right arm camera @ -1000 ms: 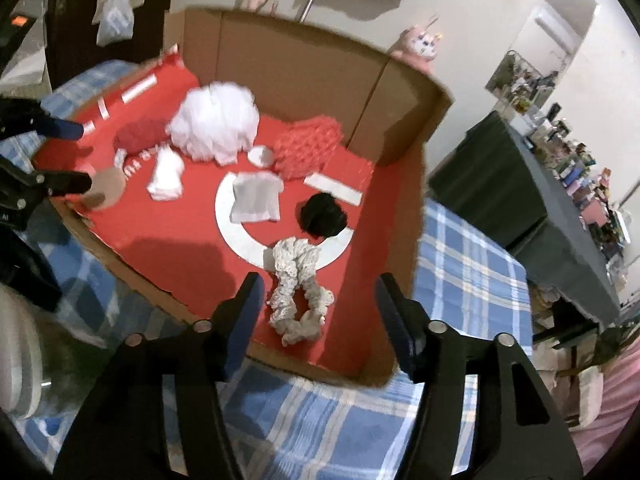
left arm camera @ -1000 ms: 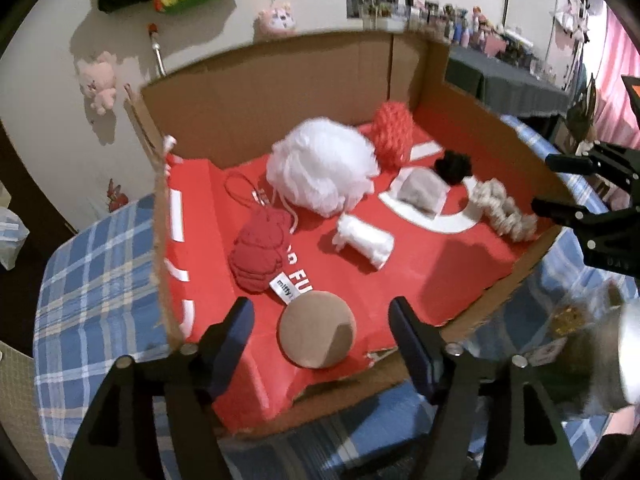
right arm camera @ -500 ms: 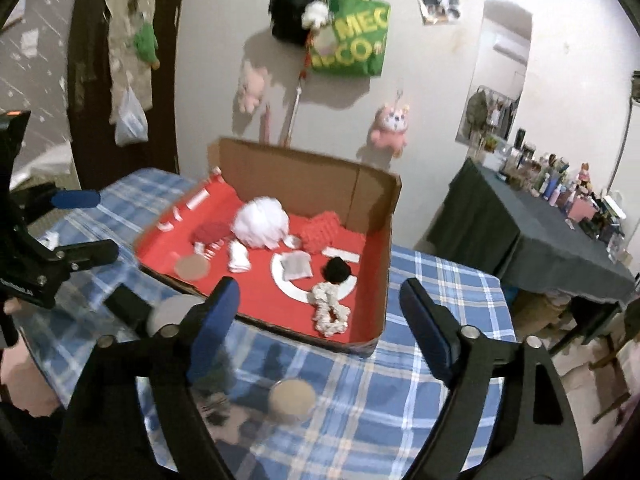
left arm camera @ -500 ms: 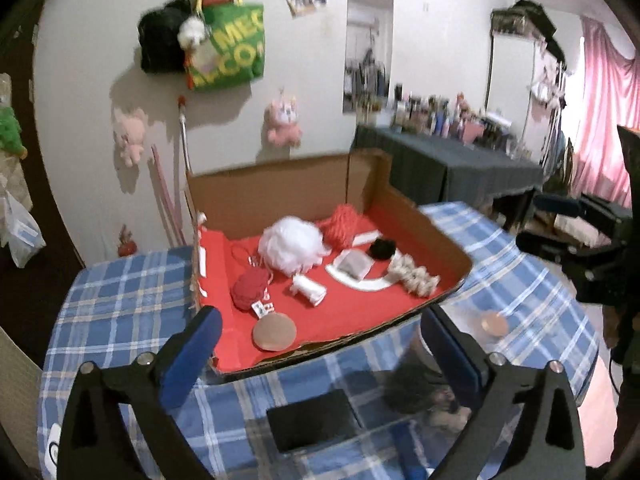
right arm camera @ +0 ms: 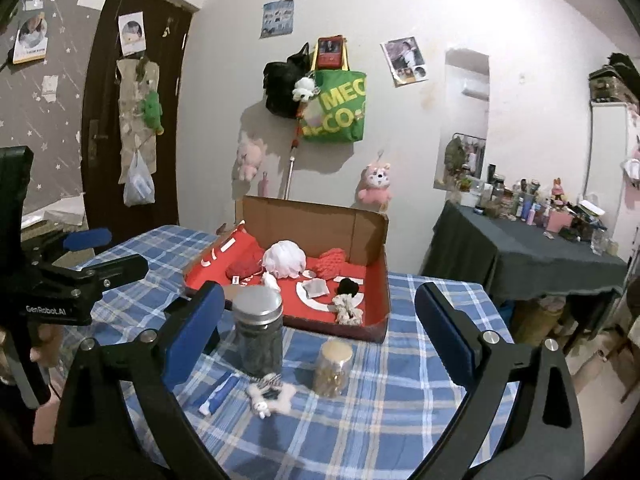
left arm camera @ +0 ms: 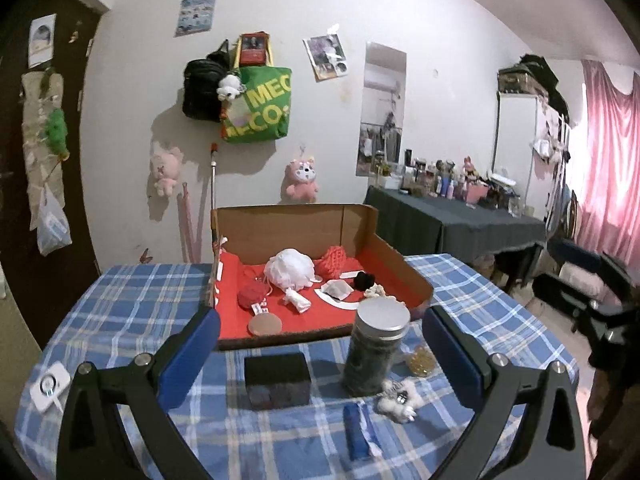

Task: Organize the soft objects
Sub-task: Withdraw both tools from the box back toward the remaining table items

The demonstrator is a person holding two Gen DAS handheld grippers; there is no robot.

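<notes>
A cardboard box (left arm camera: 396, 256) with a red lining stands on the checked table. In it lie a white mesh puff (left arm camera: 290, 270), a red knitted ball (left arm camera: 334, 260), a red pad (left arm camera: 252, 296), a black pompom (left arm camera: 364, 280), a cream rope piece (left arm camera: 376, 291) and a tan disc (left arm camera: 265, 325). A small white plush keychain (left arm camera: 398, 400) lies on the cloth near me. My left gripper (left arm camera: 320, 328) is open and empty, well back from the box. My right gripper (right arm camera: 320, 300) is also empty, its jaws still opening. The box (right arm camera: 370, 236) and keychain (right arm camera: 270, 394) show in the right wrist view too.
In front of the box stand a metal-lidded jar (left arm camera: 376, 344), a black block (left arm camera: 278, 376) and a small jar (left arm camera: 420, 362). A blue tube (left arm camera: 356, 432) lies near the front edge, and a white device (left arm camera: 48, 384) at the left. A dark side table (right arm camera: 520, 248) stands at the right.
Both grippers have pulled back and up from over the box, and their jaws have spread wider. The jars, block, tube and keychain on the near table have come into view.
</notes>
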